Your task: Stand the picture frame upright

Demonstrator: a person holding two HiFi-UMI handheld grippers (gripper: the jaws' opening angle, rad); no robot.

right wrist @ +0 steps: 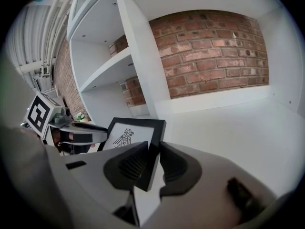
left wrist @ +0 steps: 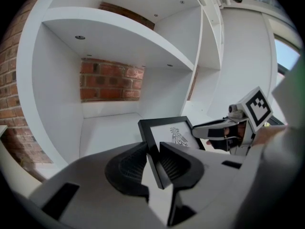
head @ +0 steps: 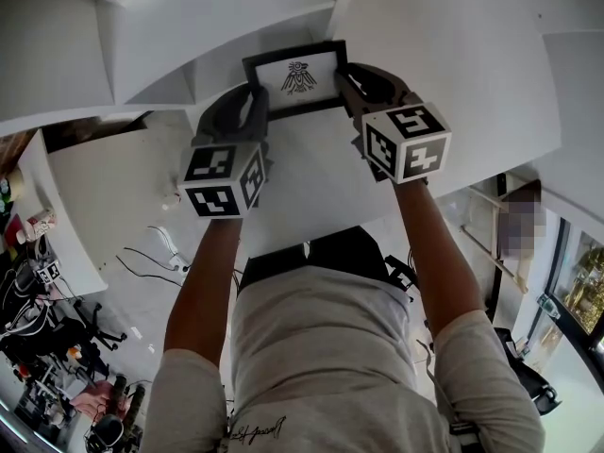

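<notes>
Brick-backed white shelf (head: 311,187) | picture frame (head: 297,76) over it, leaning back | left tongs (left wrist: 153,162) and right tongs (right wrist: 153,163) clamped on its side rails | risk: thin-edge grips slip and the frame drops flat

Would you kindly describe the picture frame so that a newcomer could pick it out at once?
Look at the white shelving unit backed with brick. In its wide bay, the left gripper and right gripper clamp the sides of the picture frame. It alone is black-edged, with a small black bird on white.
</notes>
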